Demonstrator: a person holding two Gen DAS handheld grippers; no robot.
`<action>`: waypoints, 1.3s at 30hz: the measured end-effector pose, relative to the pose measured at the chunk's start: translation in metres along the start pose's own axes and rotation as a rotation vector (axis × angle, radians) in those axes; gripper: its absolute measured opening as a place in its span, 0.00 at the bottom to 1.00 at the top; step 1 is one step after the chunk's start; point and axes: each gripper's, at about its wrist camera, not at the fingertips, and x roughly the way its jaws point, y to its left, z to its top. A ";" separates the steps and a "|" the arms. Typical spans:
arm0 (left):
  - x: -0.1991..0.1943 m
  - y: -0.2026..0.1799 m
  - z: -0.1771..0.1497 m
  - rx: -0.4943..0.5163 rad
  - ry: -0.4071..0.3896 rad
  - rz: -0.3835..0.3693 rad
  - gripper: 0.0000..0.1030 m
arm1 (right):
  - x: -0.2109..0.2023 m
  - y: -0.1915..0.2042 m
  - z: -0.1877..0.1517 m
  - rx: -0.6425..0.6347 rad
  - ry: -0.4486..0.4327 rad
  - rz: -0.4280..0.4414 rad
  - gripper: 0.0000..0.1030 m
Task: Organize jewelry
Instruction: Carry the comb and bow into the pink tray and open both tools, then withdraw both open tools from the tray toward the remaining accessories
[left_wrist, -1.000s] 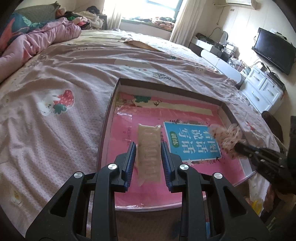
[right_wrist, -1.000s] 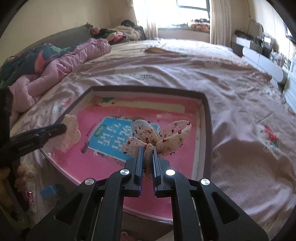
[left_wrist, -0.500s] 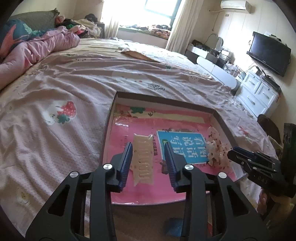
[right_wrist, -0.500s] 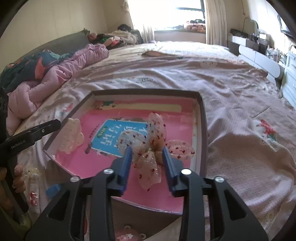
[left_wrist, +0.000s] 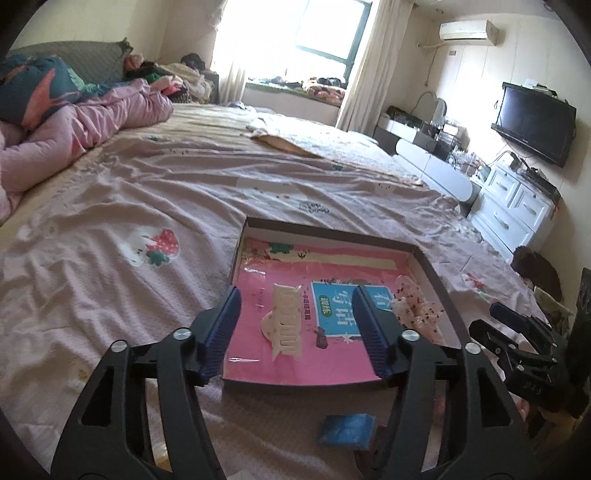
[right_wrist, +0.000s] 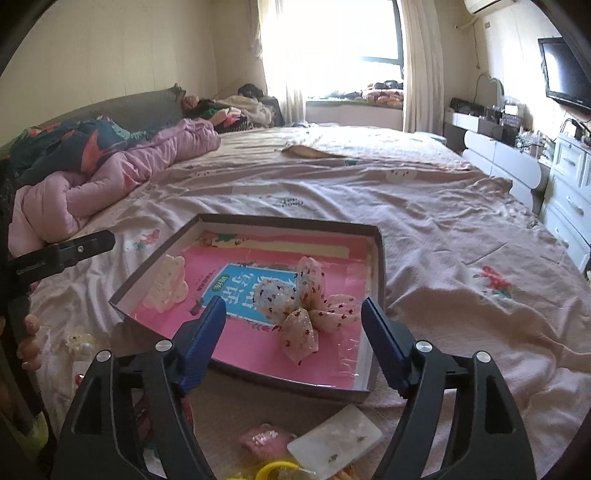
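A shallow box (left_wrist: 436, 280) with a pink lining lies on the bed; it also shows in the right wrist view (right_wrist: 378, 288). A cream hair claw clip (left_wrist: 285, 320) lies in its left part, seen too in the right wrist view (right_wrist: 168, 284). A white bow with red specks (right_wrist: 308, 308) lies in its right part, also seen in the left wrist view (left_wrist: 415, 308). My left gripper (left_wrist: 295, 334) is open and empty, pulled back above the clip. My right gripper (right_wrist: 291, 338) is open and empty, just in front of the bow.
The box rests on a pink bedsheet (left_wrist: 110, 221). Near the front edge lie a blue item (left_wrist: 345, 430), a clear white clip (right_wrist: 334, 443), a pink item (right_wrist: 262, 439), a yellow ring (right_wrist: 273, 469) and a pearly piece (right_wrist: 79, 341). White drawers (left_wrist: 517, 210) stand at the right.
Both grippers opened wide and pulled back. The left let go of the cream clip, the right let go of the speckled bow; both now lie in the box.
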 end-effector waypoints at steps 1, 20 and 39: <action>-0.004 -0.001 0.000 0.002 -0.007 0.000 0.56 | -0.004 0.000 0.000 0.000 -0.009 -0.001 0.74; -0.072 -0.027 -0.012 0.014 -0.127 -0.028 0.89 | -0.101 0.000 -0.006 0.015 -0.218 -0.082 0.91; -0.092 -0.057 -0.044 0.103 -0.093 -0.063 0.89 | -0.158 -0.026 -0.039 0.040 -0.222 -0.129 0.91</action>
